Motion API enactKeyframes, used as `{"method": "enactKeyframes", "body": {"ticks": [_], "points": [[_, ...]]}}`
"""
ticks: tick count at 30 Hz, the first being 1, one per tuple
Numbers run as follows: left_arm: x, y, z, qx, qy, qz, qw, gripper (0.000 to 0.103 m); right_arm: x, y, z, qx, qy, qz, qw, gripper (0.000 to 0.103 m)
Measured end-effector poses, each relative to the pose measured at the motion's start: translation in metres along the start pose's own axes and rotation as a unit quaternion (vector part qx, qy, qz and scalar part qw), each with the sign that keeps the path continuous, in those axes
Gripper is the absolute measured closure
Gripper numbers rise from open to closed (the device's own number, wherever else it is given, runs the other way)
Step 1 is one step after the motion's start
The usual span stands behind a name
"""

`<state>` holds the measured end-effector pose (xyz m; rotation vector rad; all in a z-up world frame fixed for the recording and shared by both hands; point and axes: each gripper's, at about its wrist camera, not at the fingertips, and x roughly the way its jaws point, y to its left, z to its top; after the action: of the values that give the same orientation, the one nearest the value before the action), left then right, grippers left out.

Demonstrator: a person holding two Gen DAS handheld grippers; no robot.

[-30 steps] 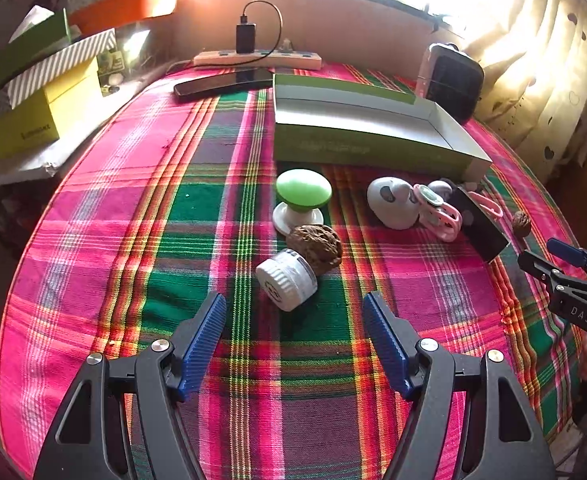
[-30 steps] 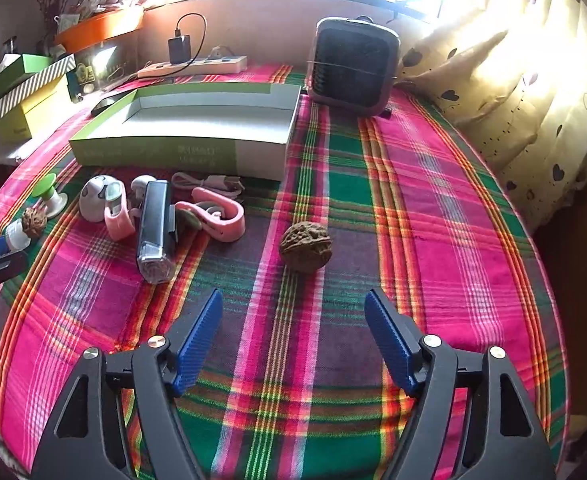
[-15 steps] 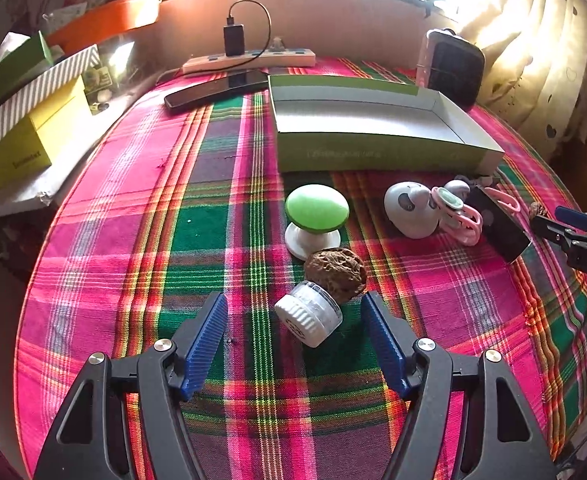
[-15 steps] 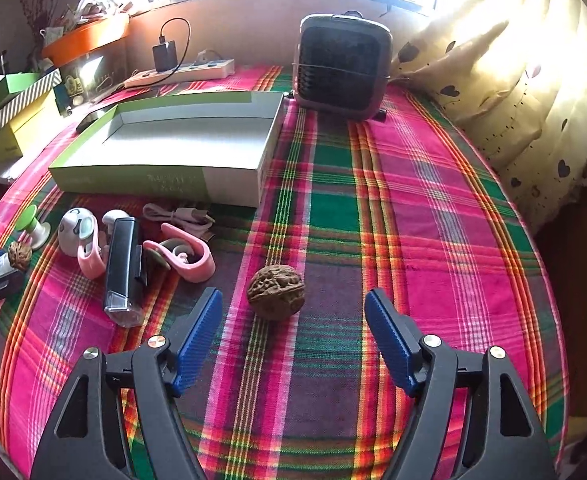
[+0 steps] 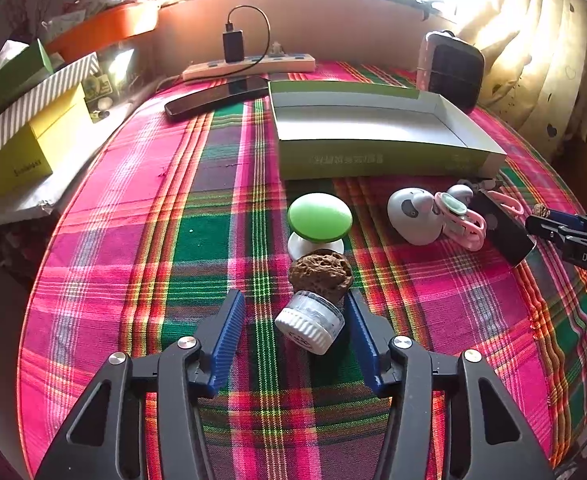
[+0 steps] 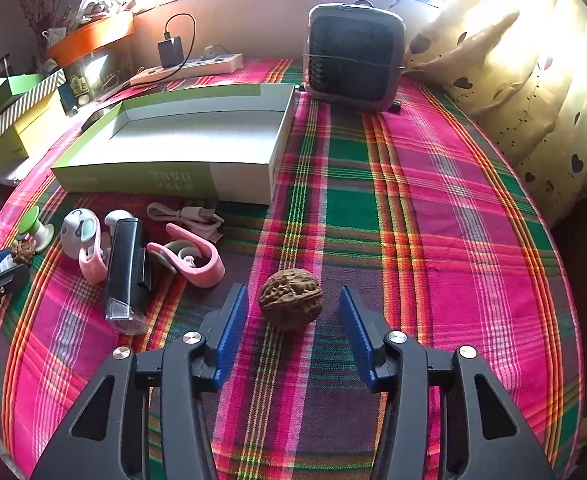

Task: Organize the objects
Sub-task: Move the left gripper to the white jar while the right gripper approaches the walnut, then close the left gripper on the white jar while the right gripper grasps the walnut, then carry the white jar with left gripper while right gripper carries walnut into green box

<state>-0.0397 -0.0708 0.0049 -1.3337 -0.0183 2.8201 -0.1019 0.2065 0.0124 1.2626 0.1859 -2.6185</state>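
Both tongs have advanced: the left tongs, released, now flank the small white jar; the right tongs, spread wide, straddle a walnut untouched.

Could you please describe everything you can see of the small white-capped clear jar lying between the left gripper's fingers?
The small clear jar with a ribbed white cap lies on its side on the plaid tablecloth, cap toward the camera. Its body looks like transparent plastic. It sits between the open blue fingers of the left gripper, near or against the right pad. The wrinkled brown walnut touches its far end.
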Motion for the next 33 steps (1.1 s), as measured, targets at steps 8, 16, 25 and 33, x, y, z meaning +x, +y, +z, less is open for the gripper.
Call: {"method": "enactKeyframes", "body": {"ticks": [8, 16, 25, 33], "points": [[-0.001, -0.001, 0.002, 0.005, -0.003, 0.002, 1.0, 0.072, -0.001, 0.002, 0.001, -0.002, -0.002, 0.002, 1.0, 0.071], [-0.001, 0.0, 0.002, 0.002, -0.004, 0.0, 1.0, 0.074, -0.001, 0.002, 0.0, -0.002, -0.002, 0.002, 1.0, 0.071], [-0.007, -0.003, 0.001, 0.001, -0.01, -0.011, 0.9999, 0.074, -0.004, 0.0, -0.001, 0.004, -0.004, 0.0, 1.0, 0.071], [-0.019, -0.004, 0.01, 0.002, -0.021, -0.022, 0.9995, 0.074, -0.02, 0.004, 0.004, 0.002, -0.027, -0.003, 1.0, 0.071]]}}
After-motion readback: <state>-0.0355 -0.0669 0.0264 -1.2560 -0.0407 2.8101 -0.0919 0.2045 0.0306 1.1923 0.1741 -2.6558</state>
